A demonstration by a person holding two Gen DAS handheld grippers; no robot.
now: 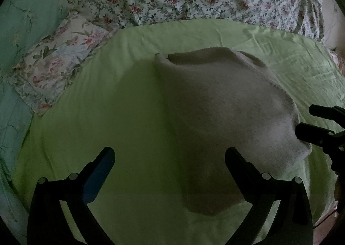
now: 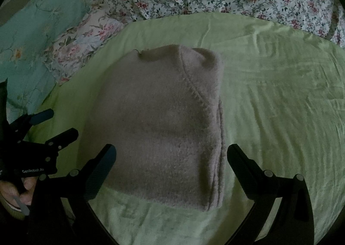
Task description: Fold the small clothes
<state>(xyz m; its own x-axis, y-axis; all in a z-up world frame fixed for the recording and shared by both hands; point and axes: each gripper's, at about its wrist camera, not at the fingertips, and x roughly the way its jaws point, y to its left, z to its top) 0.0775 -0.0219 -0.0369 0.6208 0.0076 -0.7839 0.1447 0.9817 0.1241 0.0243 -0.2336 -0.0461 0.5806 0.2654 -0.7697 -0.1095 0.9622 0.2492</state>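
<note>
Dim bedroom, low light: detail on the fleece (image 2: 163, 128) is hard to read, and its near-left edge sinks into shadow in your left wrist view. At far left, a teal pillow (image 2: 32, 35) and floral pillow (image 2: 86, 40) are cut off by the lens rim. Your left gripper (image 1: 170, 165) hangs wide open over bare green sheet (image 1: 107, 115), holding nothing. The fleece lies folded mid-sheet, long axis running away from you, collar end far. Only the right wrist view shows the stacked layers along its right edge. Your right gripper (image 2: 171, 160) straddles the near end, jaws wide, nothing gripped.
</note>
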